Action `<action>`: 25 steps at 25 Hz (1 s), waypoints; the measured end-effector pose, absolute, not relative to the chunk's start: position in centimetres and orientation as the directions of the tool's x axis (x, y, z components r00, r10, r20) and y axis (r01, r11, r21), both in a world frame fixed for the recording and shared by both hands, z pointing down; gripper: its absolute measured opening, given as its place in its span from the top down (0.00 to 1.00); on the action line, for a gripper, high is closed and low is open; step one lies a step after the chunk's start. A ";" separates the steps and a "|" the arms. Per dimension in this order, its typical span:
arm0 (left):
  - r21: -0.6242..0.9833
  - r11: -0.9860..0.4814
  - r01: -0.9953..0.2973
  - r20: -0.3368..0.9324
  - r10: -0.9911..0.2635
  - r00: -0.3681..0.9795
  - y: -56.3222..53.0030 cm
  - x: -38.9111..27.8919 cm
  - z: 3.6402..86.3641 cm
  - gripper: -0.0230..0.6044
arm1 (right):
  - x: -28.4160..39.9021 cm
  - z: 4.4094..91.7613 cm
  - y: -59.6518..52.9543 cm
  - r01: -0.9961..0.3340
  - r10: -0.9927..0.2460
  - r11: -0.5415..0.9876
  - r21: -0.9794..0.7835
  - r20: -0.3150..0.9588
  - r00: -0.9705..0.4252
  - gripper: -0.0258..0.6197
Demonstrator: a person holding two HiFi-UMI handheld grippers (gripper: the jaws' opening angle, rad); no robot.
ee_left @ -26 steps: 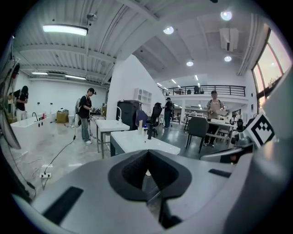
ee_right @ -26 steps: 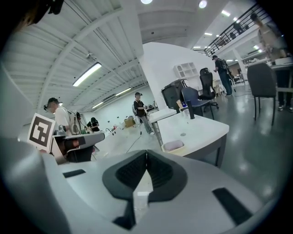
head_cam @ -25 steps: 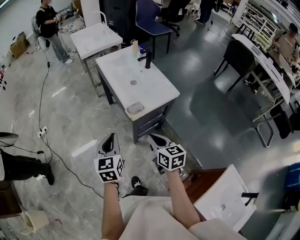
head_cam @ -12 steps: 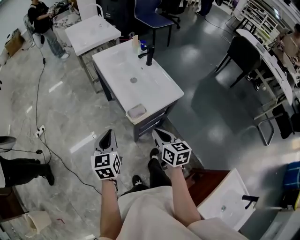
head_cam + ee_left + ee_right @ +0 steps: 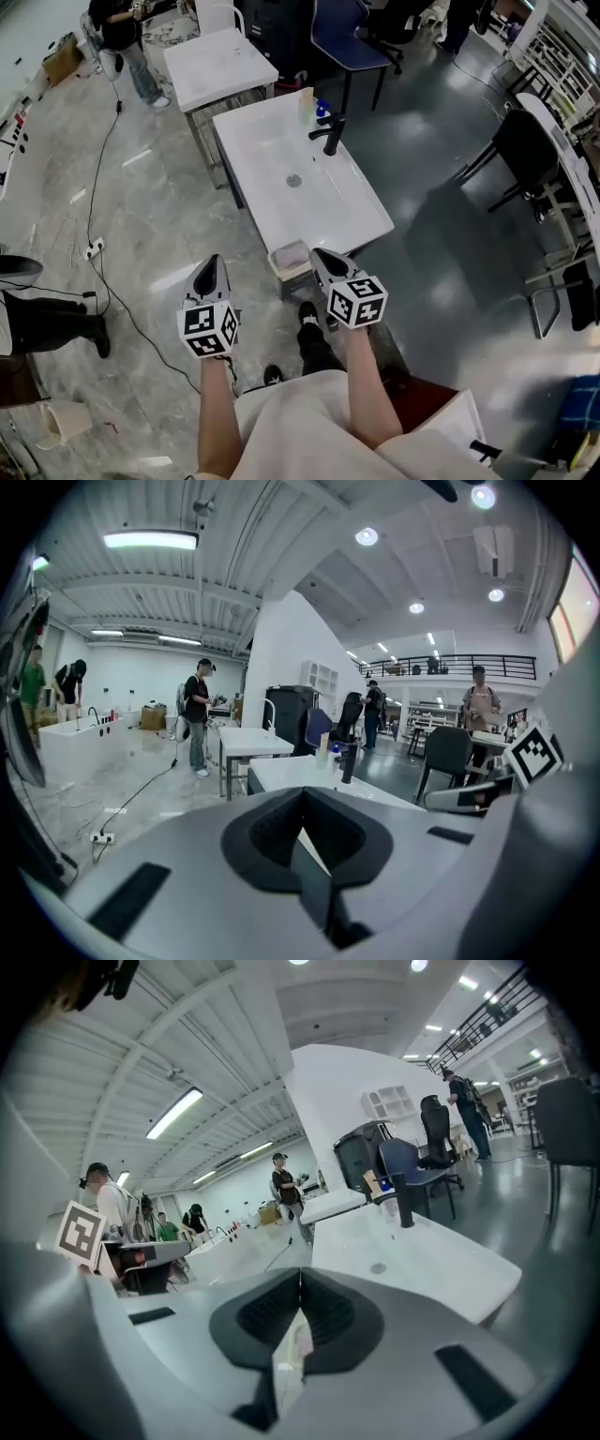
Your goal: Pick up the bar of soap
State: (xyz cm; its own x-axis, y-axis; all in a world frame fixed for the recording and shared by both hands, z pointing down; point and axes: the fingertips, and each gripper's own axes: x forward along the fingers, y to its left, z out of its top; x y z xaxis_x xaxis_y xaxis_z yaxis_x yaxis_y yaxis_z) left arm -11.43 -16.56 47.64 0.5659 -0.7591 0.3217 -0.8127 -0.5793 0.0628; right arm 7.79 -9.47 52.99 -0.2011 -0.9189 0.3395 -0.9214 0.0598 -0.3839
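In the head view the left gripper (image 5: 214, 262) has its jaws pressed together with nothing in them. It points past the near left side of the white sink (image 5: 272, 150). The right gripper (image 5: 319, 255) is also closed and empty. Its tips are just beside the bar of soap (image 5: 289, 255), which lies on the sink's near corner. Both forearms reach forward side by side, and each gripper's cube carries black-and-white square markers.

In the left gripper view the left gripper (image 5: 302, 794) has its jaws meeting at the tips around nothing. The sink (image 5: 281, 772) lies ahead, with its black faucet (image 5: 348, 761) at the far end.

In the right gripper view the right gripper (image 5: 300, 1277) is likewise closed. The sink (image 5: 422, 1260) and faucet (image 5: 405, 1199) are ahead to the right.
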 end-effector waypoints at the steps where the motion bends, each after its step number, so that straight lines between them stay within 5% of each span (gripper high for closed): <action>1: 0.059 -0.575 -0.816 0.325 -0.762 0.561 -17.1 -10.9 47.6 0.96 | 8.2 52.8 -10.3 -0.919 -0.918 0.074 -0.386 0.333 -0.214 0.95; 7: 0.018 -0.579 -0.815 0.347 -0.761 0.548 -19.4 -7.4 47.7 0.96 | 11.7 52.4 -14.0 -0.934 -0.913 0.088 -0.346 0.347 -0.215 0.95; 25: -0.029 -0.478 -0.878 0.392 -0.813 0.430 -23.3 -5.5 50.4 0.96 | 11.7 55.8 -21.8 -0.796 -0.668 0.535 -0.283 0.435 -0.603 0.95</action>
State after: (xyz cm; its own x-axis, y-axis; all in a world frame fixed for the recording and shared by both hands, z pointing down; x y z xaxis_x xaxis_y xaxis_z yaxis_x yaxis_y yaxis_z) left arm -5.54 -23.34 50.41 0.4303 -0.8130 0.3923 -0.8777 -0.4784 -0.0288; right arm 11.69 -21.81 55.82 -0.6034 -0.6683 0.4351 -0.7962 0.5350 -0.2826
